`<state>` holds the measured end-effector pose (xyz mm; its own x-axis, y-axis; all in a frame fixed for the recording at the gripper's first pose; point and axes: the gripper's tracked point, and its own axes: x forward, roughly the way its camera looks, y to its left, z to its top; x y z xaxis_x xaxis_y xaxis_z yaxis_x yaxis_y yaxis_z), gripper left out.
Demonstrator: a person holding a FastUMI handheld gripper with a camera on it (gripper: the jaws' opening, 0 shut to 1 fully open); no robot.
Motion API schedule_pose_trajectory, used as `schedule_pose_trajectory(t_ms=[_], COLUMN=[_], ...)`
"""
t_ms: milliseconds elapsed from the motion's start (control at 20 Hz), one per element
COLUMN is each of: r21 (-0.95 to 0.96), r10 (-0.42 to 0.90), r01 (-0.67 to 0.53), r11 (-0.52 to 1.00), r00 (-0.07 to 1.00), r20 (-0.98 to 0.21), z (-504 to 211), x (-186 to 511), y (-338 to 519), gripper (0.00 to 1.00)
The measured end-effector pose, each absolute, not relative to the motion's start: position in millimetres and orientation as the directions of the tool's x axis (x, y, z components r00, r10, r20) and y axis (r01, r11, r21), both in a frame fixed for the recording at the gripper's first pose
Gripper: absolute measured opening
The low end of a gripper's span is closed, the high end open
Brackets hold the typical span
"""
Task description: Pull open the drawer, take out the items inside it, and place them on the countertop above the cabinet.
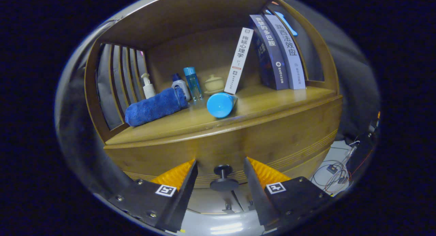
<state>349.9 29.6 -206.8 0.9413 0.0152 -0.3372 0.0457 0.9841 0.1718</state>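
The gripper (220,168) is lined up on the drawer's knob (223,177), fingers spread wide with the knob sitting between them and a clear gap to either side, so nothing is gripped yet. The drawer (238,140) looks closed, its front flush under the tabletop (272,101), so the items inside are hidden. The step in hand seems to be taking the knob. To do it well, the fingers should probably go a little further in so the pads close on the stem behind the knob's disc rather than on its rim, where they could slip off. Keep the knob centred so both fingers meet it together; a one-sided touch would twist the hold. Once closed, pull straight back along the drawer's travel, level, without lifting or dragging sideways, as a skewed pull may jam it. Pull steadily, since a jerk could shake the things above: a rolled towel (155,106), small bottles (192,82), a blue cylinder (220,105) lying on its side near the tabletop's edge and leaning books (276,55). The cylinder looks likeliest to roll.
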Motion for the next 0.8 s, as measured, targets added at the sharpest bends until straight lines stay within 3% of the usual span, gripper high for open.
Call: schedule_pose_trajectory(t_ms=[50,300,800], r21=[0.175,0.180,0.103], r10=[0.009,-0.053,-0.248], r01=[0.053,0.093,0.244], r11=[0.983,0.979,0.964], r00=[0.941,0.975,0.969], r20=[-0.338,-0.216,0.024], z=[-205,-141,28], x=[349,325,164], y=[29,17,-14], gripper=[0.85,0.84,0.84])
